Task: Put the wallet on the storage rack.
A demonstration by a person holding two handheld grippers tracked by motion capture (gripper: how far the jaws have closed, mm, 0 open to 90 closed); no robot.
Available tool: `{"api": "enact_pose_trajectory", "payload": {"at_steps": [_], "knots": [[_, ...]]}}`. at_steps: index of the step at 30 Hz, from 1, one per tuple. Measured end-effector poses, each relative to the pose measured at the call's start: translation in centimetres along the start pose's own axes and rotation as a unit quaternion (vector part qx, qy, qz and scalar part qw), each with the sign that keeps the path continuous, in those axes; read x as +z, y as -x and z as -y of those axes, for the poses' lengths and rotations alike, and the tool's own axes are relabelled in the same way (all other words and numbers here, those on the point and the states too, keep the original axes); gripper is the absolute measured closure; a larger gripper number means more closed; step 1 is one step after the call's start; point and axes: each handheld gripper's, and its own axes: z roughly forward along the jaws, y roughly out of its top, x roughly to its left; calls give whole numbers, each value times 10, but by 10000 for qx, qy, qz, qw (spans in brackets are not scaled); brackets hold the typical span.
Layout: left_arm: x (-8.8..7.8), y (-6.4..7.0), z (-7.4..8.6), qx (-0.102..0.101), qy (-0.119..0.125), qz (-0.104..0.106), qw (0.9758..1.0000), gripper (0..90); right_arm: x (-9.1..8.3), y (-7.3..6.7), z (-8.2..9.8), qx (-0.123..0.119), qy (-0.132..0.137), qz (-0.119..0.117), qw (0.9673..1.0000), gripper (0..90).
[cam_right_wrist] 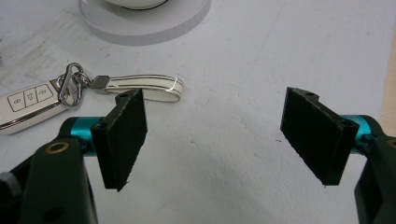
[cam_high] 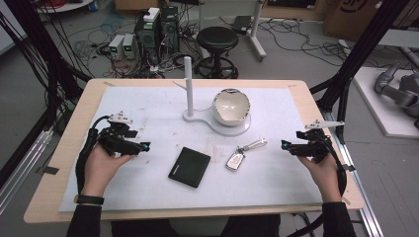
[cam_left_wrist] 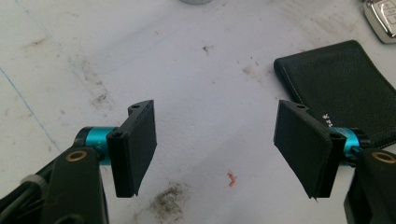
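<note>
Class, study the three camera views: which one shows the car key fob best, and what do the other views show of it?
The right gripper view: the car key fob lies close, its buttons, ring and strap visible. The high view shows the whole fob, but small. The left gripper view catches just a corner at the top edge.

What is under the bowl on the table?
The bowl sits tilted on a white stand that carries an upright post. Whatever lies directly beneath the bowl is covered.

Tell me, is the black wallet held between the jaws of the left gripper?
No, the left gripper is open above bare mat, and the wallet lies beside it.
</note>
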Motion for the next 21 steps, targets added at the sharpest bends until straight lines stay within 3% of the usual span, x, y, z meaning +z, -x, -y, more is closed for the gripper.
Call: {"api": "enact_pose_trajectory", "payload": {"at_steps": [10, 15, 21], "knots": [[10, 7, -6, 69, 117, 280, 9995, 302, -4, 6, 4, 105, 38, -3, 9999, 234], [10, 13, -8, 87, 229, 451, 9987, 308, -5, 1, 1, -2, 96, -36, 9999, 244], [15, 19, -10, 154, 156, 586, 9980, 322, 1, -1, 0, -16, 56, -119, 9999, 252]]}}
